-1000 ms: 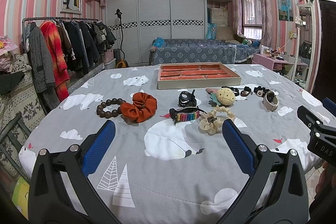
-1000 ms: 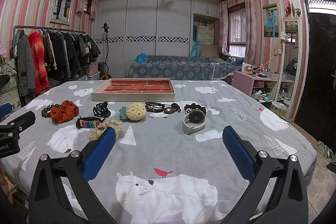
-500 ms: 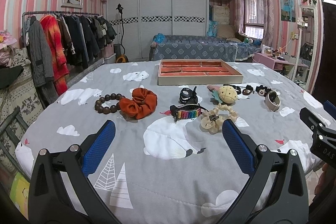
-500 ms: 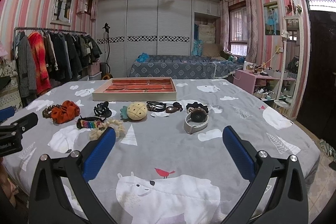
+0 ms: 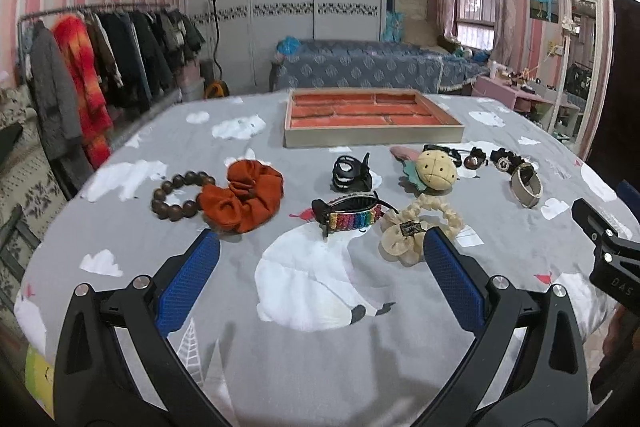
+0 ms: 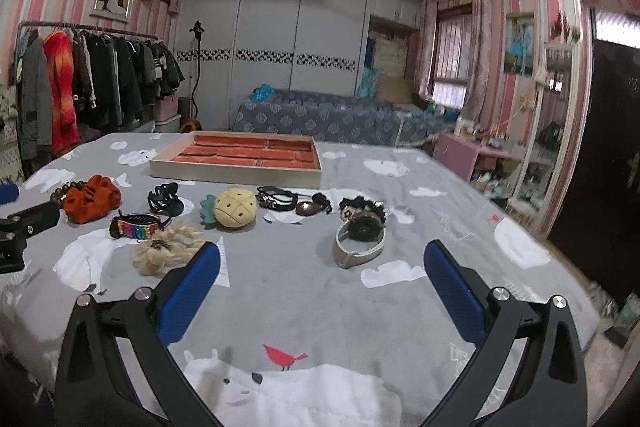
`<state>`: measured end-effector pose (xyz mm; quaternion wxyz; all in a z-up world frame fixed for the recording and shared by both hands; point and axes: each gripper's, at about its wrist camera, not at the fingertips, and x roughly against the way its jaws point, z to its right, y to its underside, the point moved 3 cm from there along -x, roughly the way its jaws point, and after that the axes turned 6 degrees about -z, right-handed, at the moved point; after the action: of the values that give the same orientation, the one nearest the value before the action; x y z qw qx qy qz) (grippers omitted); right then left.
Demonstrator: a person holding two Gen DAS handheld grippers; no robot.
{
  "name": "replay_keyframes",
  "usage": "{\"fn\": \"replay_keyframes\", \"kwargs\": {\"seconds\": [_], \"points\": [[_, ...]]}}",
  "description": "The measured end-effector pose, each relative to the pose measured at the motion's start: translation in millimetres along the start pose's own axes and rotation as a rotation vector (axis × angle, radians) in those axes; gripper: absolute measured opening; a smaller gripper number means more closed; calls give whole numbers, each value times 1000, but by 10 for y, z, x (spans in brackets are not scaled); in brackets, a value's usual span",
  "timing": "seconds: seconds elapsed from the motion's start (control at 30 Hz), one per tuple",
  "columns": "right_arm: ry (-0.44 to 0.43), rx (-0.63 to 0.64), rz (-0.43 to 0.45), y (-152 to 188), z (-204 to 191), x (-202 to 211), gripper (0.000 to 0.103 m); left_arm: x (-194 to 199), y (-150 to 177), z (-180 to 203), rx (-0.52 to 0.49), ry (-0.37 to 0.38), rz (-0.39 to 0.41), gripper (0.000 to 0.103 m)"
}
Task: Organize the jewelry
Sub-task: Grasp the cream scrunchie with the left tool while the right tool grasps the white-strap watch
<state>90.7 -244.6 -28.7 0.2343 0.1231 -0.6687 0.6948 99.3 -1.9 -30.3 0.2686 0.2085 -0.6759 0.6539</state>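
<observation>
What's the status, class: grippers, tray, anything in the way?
Left gripper and right gripper open, holding nothing. Tray holds no jewelry. Pieces lie on the bedspread before it. Nothing blocking.

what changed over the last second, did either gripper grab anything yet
Nothing grabbed. Both cameras eased forward and tipped down toward the table: in the left view the orange scrunchie, rainbow clip and cream scrunchie now sit closer to the left gripper; the right gripper closed in on the watch. Both stay open and empty; the jewelry and tray lie where they were.
</observation>
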Motion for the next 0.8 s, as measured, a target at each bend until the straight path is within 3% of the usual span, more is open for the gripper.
{"fn": "replay_keyframes", "kwargs": {"seconds": [0.2, 0.37, 0.8], "points": [[-18, 10, -67, -106, 154, -340, 99, -261, -193, -4, -14, 2, -20, 98], [6, 22, -115, -204, 293, -598, 99, -575, -285, -29, -8, 25, -84, 98], [52, -27, -223, -214, 611, -1077, 99, -855, -255, 22, -3, 31, -147, 98]]}}
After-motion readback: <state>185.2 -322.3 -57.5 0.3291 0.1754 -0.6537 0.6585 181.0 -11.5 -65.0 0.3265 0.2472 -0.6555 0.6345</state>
